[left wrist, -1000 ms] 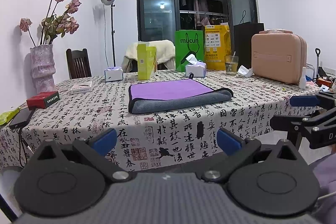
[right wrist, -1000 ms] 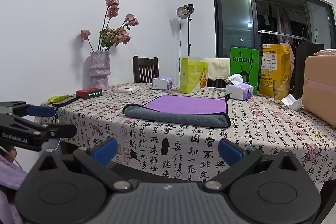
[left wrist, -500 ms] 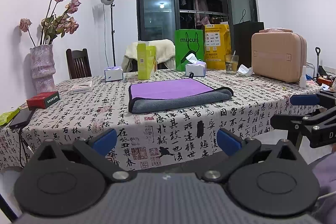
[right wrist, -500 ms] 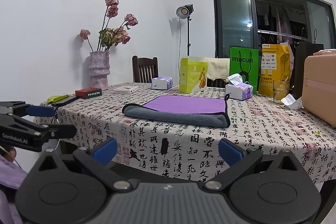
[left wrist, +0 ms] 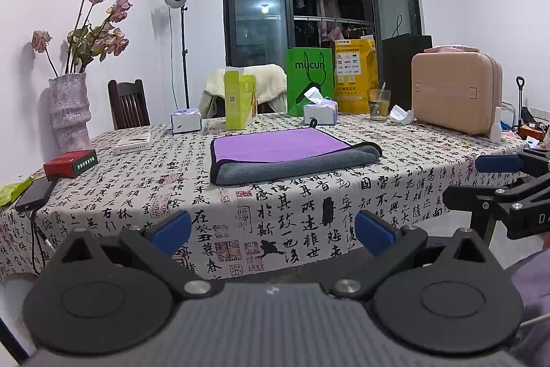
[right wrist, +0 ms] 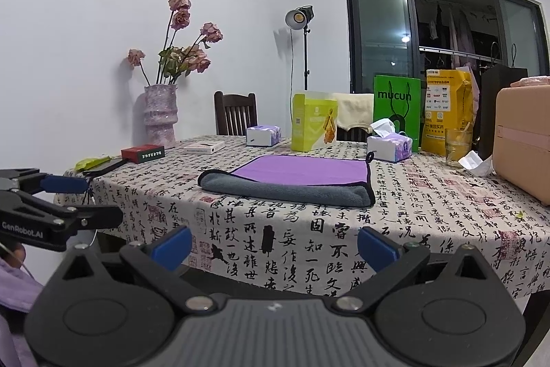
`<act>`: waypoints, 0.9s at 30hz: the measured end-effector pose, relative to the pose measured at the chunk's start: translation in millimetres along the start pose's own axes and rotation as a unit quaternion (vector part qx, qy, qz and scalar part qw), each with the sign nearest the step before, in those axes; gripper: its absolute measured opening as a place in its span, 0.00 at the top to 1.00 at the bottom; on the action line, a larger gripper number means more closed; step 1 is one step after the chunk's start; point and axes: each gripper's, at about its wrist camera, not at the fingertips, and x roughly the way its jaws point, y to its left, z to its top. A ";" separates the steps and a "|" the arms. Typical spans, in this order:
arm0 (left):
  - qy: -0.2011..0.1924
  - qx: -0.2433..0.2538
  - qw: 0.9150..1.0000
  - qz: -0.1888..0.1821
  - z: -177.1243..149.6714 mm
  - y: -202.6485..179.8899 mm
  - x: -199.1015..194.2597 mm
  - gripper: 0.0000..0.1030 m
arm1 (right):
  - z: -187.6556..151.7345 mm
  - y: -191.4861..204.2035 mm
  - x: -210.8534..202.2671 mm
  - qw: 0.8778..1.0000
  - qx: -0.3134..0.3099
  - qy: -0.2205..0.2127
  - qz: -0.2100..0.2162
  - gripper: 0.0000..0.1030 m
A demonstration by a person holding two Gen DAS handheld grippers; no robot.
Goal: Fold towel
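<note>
A purple and grey towel (left wrist: pixel 288 153) lies folded flat on the table with its thick grey fold toward me; it also shows in the right wrist view (right wrist: pixel 292 179). My left gripper (left wrist: pixel 273 231) is open and empty, held off the table's front edge, well short of the towel. My right gripper (right wrist: pixel 273 246) is open and empty too, also in front of the table edge. Each gripper shows at the side of the other's view, the right one (left wrist: pixel 498 181) and the left one (right wrist: pixel 58 202).
The table (left wrist: pixel 309 212) has a calligraphy-print cloth. On it stand a pink case (left wrist: pixel 457 92), tissue boxes (left wrist: pixel 319 112), a yellow-green box (left wrist: pixel 239 100), a glass (left wrist: pixel 378 104), a green bag (left wrist: pixel 309 78), a vase (left wrist: pixel 68 109), a red box (left wrist: pixel 70 162) and a phone (left wrist: pixel 34 191).
</note>
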 end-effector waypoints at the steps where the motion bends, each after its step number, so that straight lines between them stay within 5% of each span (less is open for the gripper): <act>1: 0.000 0.000 1.000 0.000 -0.1 -0.4 0.2 0.00 | -0.2 0.5 -0.2 1.000 0.000 0.000 0.000 0.00; 27: -0.003 0.012 1.000 0.007 0.6 -2.2 6.6 0.00 | -0.9 -2.4 -0.2 1.000 0.002 -0.008 -0.003 0.00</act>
